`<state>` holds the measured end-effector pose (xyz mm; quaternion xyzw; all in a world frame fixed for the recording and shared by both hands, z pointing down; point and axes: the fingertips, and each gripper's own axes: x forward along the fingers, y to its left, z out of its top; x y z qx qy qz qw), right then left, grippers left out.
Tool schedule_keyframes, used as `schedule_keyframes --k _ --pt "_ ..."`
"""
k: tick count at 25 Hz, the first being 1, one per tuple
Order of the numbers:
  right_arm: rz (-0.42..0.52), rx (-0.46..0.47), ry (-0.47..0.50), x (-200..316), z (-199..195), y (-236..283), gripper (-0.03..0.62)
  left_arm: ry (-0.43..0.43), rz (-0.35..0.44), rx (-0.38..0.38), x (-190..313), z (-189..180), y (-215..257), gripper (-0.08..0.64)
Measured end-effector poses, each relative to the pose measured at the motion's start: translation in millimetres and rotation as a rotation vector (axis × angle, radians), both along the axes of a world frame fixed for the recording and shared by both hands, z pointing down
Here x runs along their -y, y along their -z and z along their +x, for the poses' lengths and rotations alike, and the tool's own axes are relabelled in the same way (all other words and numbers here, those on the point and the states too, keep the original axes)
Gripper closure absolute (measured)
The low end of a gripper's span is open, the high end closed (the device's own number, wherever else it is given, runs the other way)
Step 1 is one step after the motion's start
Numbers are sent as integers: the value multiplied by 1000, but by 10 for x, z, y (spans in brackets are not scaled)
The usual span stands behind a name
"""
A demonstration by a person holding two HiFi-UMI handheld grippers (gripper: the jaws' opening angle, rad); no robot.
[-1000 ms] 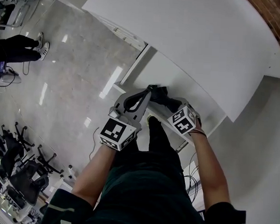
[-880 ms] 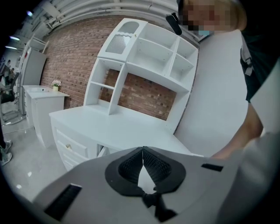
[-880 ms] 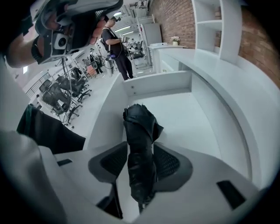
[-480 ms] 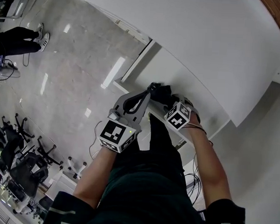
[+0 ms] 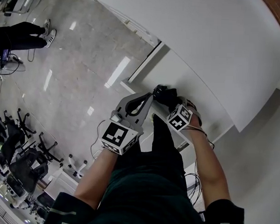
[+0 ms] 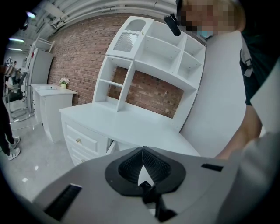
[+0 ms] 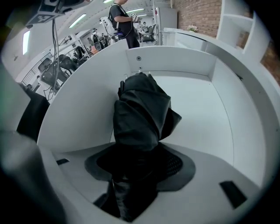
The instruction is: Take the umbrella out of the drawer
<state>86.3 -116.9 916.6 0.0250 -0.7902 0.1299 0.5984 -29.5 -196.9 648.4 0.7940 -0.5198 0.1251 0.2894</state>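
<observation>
A black folded umbrella (image 7: 142, 109) lies in the open white drawer (image 7: 199, 113), its far end near the drawer's back wall. In the head view the umbrella (image 5: 164, 93) shows as a dark bundle at the drawer's (image 5: 182, 81) near edge. My right gripper (image 7: 140, 164) points steeply down over it. Its jaws stand wide and are closing, with the umbrella's near end between them. I cannot see the pads pressing on the fabric. My left gripper (image 6: 143, 162) is shut on nothing and held beside the right one (image 5: 171, 104), aimed across the room at the desk (image 6: 131, 122).
A white shelf unit (image 6: 148, 52) stands on the desk before a brick wall, and small knobbed drawers (image 6: 78, 141) are at the desk's left. A person (image 5: 19, 35) stands on the glossy floor at far left. Office chairs (image 5: 14, 153) crowd the lower left.
My right gripper has sunk toward the drawer and now straddles the umbrella. The left gripper has stayed beside it, shut.
</observation>
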Motion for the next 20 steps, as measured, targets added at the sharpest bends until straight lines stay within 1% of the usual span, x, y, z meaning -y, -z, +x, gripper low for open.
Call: schedule_keyframes --k 7,10,14,20 --pt "-13 33 -24 24 15 106 376 -11 14 -1 -102 1 89 552" --pt "0 62 -65 55 57 249 376 -20 27 -6 -153 1 139 552" --pt "40 108 -126 122 76 548 376 -35 48 -11 -203 7 231 552" --pt "137 196 -227 278 59 1129 376 -59 69 -8 -266 16 408 552"
